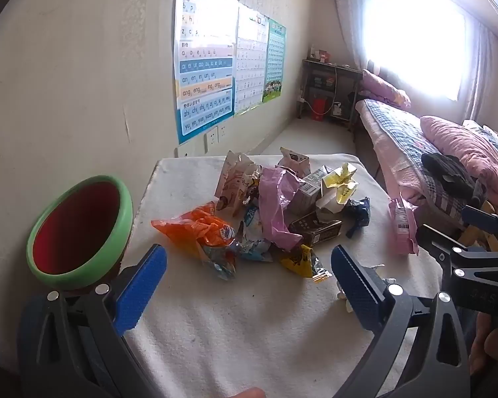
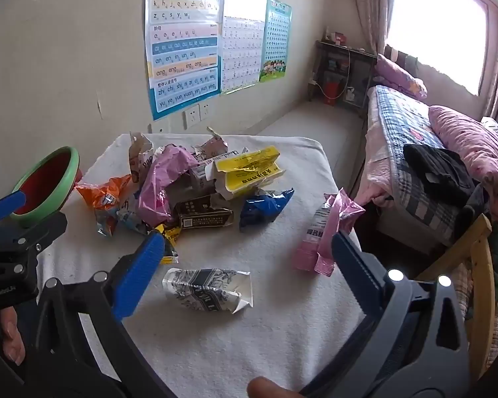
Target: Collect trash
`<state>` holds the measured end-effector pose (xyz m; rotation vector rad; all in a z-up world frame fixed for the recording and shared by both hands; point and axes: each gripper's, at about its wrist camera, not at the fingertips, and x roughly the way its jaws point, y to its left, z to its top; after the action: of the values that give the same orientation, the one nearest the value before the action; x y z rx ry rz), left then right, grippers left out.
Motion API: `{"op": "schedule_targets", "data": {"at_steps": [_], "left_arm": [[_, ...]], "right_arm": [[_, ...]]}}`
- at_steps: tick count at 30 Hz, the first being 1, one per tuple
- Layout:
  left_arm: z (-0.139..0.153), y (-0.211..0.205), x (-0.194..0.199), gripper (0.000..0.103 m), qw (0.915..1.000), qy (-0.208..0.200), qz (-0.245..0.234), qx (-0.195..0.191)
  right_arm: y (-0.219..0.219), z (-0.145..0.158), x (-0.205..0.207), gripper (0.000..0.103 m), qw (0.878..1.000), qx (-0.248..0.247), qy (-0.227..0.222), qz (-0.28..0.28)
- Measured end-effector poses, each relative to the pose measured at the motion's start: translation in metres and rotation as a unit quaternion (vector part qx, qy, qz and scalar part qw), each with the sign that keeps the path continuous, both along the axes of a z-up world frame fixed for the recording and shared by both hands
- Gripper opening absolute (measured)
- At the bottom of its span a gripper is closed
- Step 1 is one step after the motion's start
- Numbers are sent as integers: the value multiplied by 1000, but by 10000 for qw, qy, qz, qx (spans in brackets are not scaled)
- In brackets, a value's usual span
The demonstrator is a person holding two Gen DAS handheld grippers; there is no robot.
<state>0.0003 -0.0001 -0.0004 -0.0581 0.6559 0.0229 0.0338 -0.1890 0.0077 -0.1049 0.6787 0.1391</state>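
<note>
We hold two claws above a desk draped in white cloth (image 2: 282, 315), both spread wide and gripping nothing. Straight ahead of the right claw (image 2: 245, 258), between its blue fingers and just beyond the tips, lies a flattened white-and-grey patterned carton (image 2: 209, 288), its long axis running crosswise, left to right. The left claw (image 1: 249, 272) faces the main heap of crumpled snack wrappers (image 1: 265, 212), farther from that carton. The round bin with a green rim and red inside (image 1: 79, 229) stands at the desk's left edge, beside the left claw. We judge the right claw nearer the carton.
</note>
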Motion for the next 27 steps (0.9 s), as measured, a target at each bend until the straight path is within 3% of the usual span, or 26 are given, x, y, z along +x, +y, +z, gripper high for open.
{"op": "schedule_targets", "data": {"at_steps": [27], "left_arm": [[-3, -1, 1, 95, 10000, 3, -11, -29]], "right_arm": [[1, -6, 4, 99, 9999, -63, 151, -6]]}}
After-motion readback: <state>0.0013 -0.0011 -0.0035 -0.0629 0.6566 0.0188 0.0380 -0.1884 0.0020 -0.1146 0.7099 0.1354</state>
